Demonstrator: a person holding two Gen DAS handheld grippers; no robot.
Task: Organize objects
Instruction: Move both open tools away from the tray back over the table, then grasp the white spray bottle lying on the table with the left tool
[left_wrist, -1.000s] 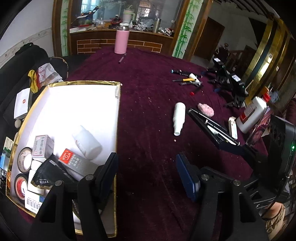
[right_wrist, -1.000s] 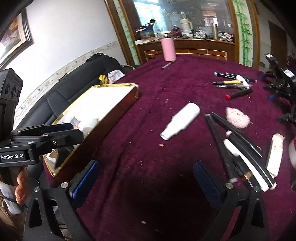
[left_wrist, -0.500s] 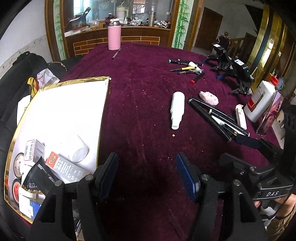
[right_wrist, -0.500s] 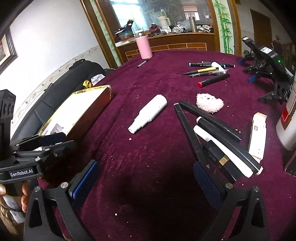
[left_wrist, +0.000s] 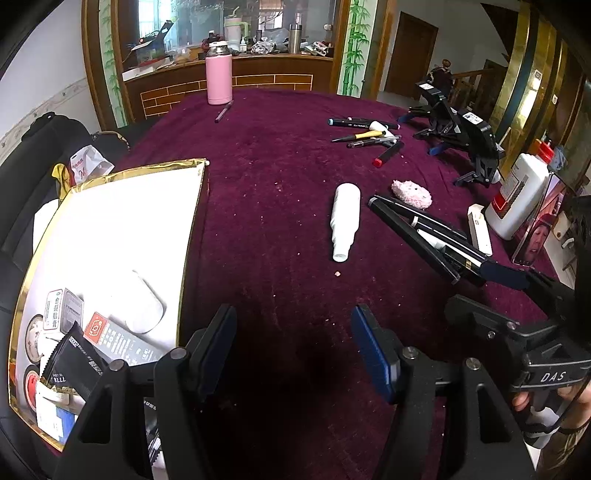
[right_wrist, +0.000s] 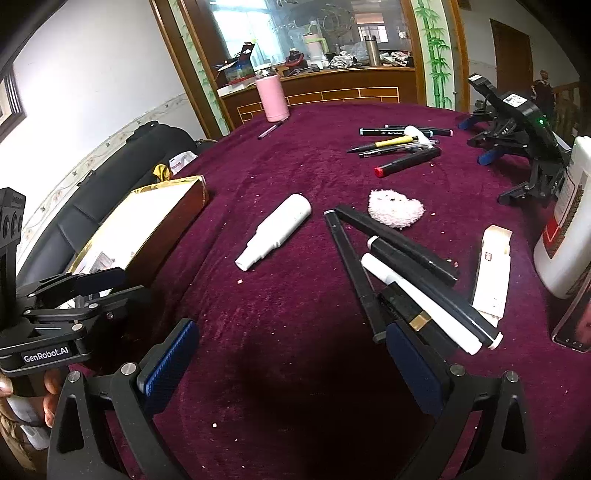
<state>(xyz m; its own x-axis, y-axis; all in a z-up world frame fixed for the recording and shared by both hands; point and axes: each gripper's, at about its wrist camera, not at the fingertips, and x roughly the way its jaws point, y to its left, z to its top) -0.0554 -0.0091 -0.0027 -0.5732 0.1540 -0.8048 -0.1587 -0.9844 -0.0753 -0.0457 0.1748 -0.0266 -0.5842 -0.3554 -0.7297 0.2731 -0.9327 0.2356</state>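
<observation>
Both the left gripper (left_wrist: 293, 332) and right gripper (right_wrist: 288, 354) hovered with jaws wide apart, holding nothing. The white plastic bottle (right_wrist: 275, 230) lay on the maroon tablecloth (right_wrist: 295, 155), right of the gold-rimmed box (left_wrist: 110, 236).

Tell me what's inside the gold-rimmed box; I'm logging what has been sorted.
In the gold-rimmed box, near end: a white bottle, a small tin, a red-labelled carton, a black sachet and round tins. The left gripper covers the corner; the far end shows bare white.
</observation>
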